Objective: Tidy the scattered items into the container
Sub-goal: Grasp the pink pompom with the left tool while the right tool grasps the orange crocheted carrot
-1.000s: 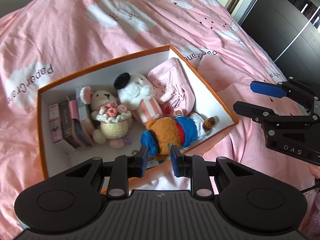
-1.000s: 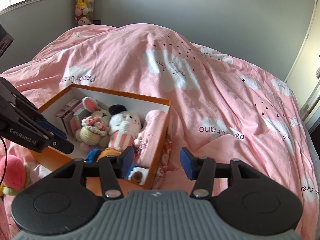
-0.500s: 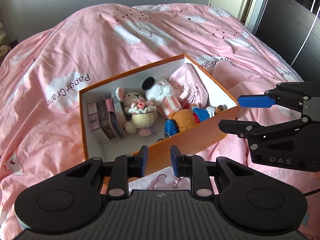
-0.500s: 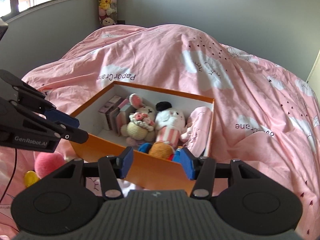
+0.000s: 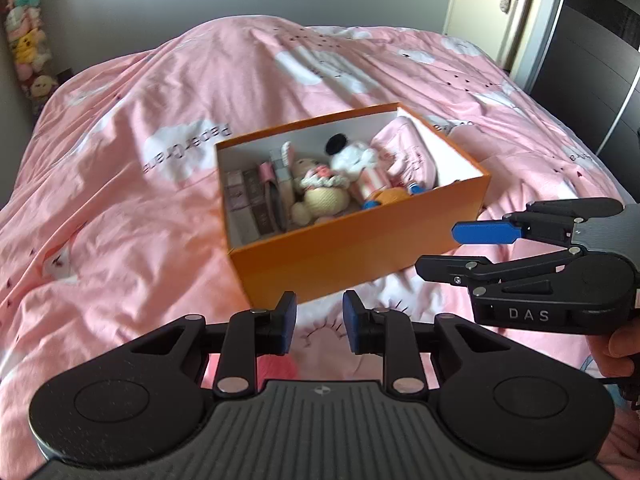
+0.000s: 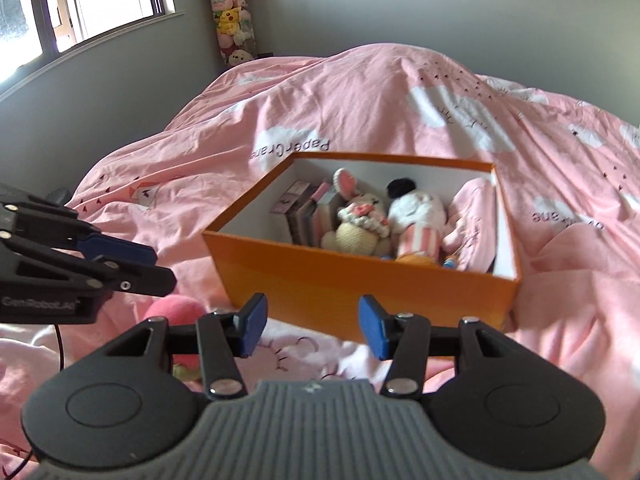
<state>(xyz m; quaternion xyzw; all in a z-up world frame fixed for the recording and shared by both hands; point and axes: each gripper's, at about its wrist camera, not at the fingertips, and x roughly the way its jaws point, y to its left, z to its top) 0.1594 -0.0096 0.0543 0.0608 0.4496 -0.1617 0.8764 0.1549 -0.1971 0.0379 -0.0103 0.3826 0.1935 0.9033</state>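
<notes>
Both grippers hovering empty short of the box [image 6: 360,284], left gripper [image 5: 319,322] opening from narrow, right gripper [image 6: 311,330] closing from half-open, likely lining up on the pink ball [image 6: 174,310] beside it.

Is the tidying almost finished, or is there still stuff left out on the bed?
Mostly done: the orange box already holds a bunny, a white plush, small books and a pink bag. Nothing is in hand; the left gripper, opening, and the right gripper, closing, have nothing between their fingers. Left: a pink ball on the bedcover beside the box.
</notes>
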